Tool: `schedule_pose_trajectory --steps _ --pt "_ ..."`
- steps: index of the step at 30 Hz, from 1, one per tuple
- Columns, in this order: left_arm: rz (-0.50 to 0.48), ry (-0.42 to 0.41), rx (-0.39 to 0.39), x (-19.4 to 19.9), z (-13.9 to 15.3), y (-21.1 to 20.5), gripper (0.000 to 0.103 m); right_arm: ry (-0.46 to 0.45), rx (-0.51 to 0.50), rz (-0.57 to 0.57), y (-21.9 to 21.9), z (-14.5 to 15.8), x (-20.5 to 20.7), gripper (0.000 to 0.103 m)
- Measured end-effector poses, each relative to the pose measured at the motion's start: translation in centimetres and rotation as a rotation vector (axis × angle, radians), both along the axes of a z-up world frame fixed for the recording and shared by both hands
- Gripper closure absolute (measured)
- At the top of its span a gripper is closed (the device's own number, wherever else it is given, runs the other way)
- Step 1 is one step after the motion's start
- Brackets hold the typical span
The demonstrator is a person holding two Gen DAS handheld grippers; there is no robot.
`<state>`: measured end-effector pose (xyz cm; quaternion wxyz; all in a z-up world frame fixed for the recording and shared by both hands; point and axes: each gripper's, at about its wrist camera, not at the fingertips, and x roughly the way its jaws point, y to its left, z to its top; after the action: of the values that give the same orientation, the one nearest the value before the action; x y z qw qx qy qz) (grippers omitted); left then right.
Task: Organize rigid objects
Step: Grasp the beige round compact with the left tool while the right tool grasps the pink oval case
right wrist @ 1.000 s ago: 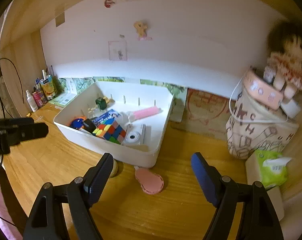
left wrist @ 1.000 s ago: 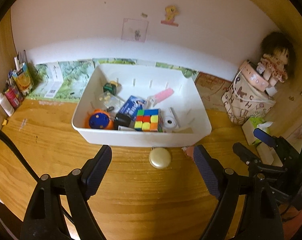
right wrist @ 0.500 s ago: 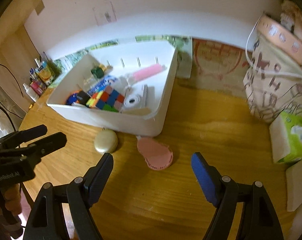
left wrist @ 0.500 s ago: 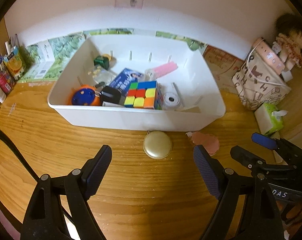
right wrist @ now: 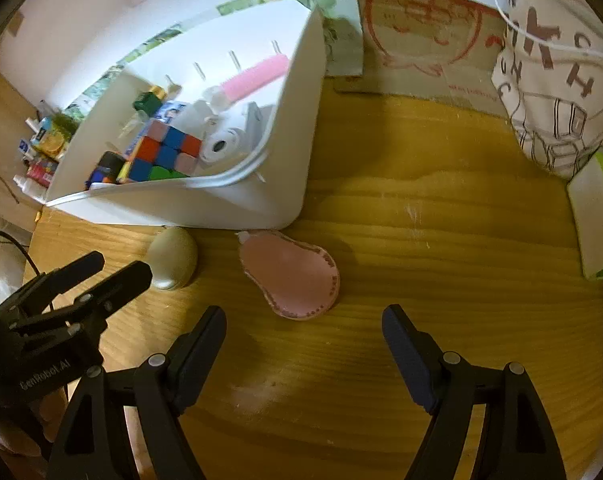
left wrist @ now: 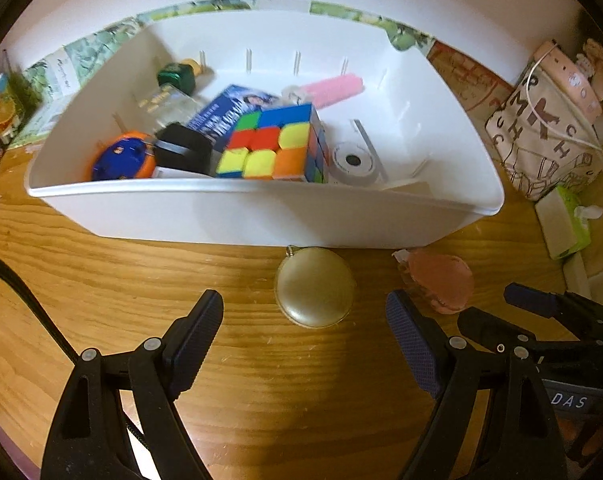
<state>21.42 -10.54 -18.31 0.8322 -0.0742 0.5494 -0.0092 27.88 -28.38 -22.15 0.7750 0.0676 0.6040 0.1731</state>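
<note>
1. The gold round case (left wrist: 314, 286) is lying flat on the wooden table (left wrist: 261, 392), just outside the near wall of the white bin (left wrist: 261, 216), with its small ring almost touching that wall. The pink flat pouch (right wrist: 291, 276) is lying near it on the same bare table, at about 3 o'clock from the case in the left wrist view.

2. The left gripper (left wrist: 303, 344) is hanging over the table with its jaws wide and nothing between them. The case is lying at 12 o'clock from the jaws, a little beyond the tips. I think the gripper should go forward until the case is sitting between both pads, and only then close.

3. The case looks low and smooth, so it may slip out. The pads should be taking it at the widest part of its edge, close to the table.

4. The right gripper (right wrist: 303, 352) is also standing wide and empty. The pouch is at about 12 o'clock, just ahead of its jaws. It looks thin, so the tips should be coming down almost to the wood.

5. The two grippers are working near each other, so one of them should be lifting first.

6. The bin is already holding a colour cube (left wrist: 273, 146), a blue box (left wrist: 225, 114) and other small things; its part at 3 o'clock looks free for placing.
</note>
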Motion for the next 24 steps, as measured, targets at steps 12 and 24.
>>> schedule_pose_trajectory --steps 12,24 --pt "-0.015 0.052 0.078 1.7 -2.4 -0.6 0.017 0.005 -0.064 0.032 1.2 -1.5 1.2 0.022" --pt "-0.026 0.089 0.100 2.3 -3.8 -0.8 0.017 -0.007 -0.112 0.052 1.5 -2.2 2.0 0.022"
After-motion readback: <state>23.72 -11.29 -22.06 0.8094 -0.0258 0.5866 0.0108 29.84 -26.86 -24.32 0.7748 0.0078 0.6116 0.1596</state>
